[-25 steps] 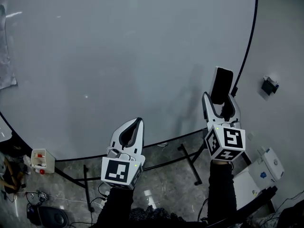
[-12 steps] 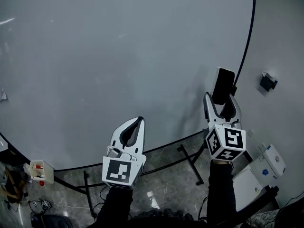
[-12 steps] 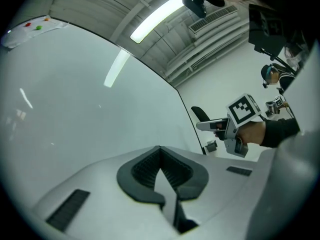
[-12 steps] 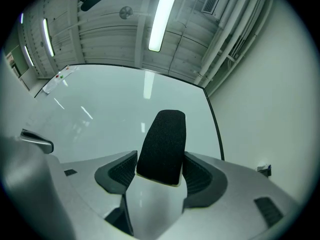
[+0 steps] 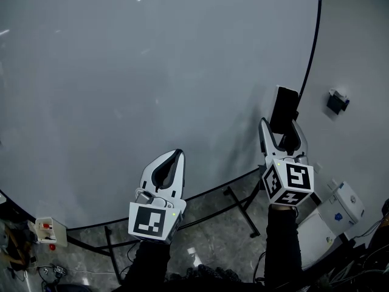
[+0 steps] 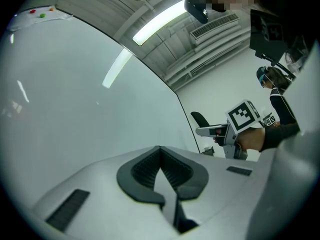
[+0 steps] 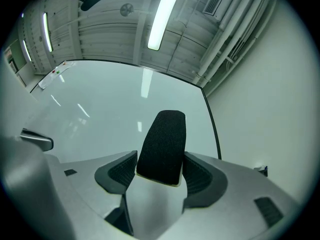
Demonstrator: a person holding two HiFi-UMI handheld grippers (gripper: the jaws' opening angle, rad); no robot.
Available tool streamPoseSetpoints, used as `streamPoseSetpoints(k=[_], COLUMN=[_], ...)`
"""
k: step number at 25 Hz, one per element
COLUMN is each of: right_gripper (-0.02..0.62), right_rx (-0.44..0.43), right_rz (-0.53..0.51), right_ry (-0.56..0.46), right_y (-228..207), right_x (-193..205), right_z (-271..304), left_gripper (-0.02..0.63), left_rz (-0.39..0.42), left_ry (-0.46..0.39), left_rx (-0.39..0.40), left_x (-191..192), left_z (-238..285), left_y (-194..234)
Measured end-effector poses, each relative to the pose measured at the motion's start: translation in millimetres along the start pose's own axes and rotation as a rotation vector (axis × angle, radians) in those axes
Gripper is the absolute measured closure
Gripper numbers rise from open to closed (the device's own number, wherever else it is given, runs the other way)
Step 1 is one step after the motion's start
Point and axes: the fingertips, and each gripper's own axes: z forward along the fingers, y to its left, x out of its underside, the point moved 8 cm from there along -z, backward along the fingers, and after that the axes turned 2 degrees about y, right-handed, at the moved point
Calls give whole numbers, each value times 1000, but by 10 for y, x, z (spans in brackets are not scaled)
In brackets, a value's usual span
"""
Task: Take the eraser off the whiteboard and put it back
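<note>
Black and upright between the fingers of the right gripper (image 5: 282,135): the eraser (image 5: 284,109), clamped on both long sides near its lower end, most of its length standing out past the fingertips. Along that gripper's own line of sight, the same hold: ribbed dark pads (image 7: 198,176) pressed to either flank of the eraser (image 7: 163,143), felt face up.

Beyond the fingertips, the whiteboard (image 5: 152,72), pale grey and bare, its black rim (image 5: 313,53) just to the right of the eraser. Touching the board or held off it: impossible to tell.

Left of those fingers and lower, the left gripper (image 5: 172,158), closed on nothing, pads (image 6: 142,170) meeting at the tip, pointed at the board's lower part.

Behind both sets of fingers, black stand legs (image 5: 238,204) on a grey mottled floor (image 5: 206,242). Right of the right fingers, a small dark box (image 5: 335,101) on the white wall (image 5: 358,53). Far left of the left fingers, a small white box with red bits (image 5: 45,230).
</note>
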Motion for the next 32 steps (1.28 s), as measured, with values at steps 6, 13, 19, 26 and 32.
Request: streamPoseSetpoints(k=[6, 13, 19, 26, 32], right_gripper=[304, 304, 304, 304, 304], right_rx=[1, -2, 11, 24, 29], right_rz=[-3, -3, 1, 4, 14], right_ry=[0, -3, -4, 7, 6], right_y=[4, 2, -4, -74, -347], right_x=[-1, -7, 12, 77, 142], right_z=[-1, 8, 14, 33, 158], left_gripper=[600, 600, 600, 600, 600], left_rz=[5, 0, 0, 5, 5], left_ry=[-5, 1, 3, 11, 12], left_rx=[4, -1, 12, 13, -29], left_x=[2, 16, 18, 53, 73], left_z=[3, -2, -18, -41, 24], left_y=[8, 10, 35, 55, 15])
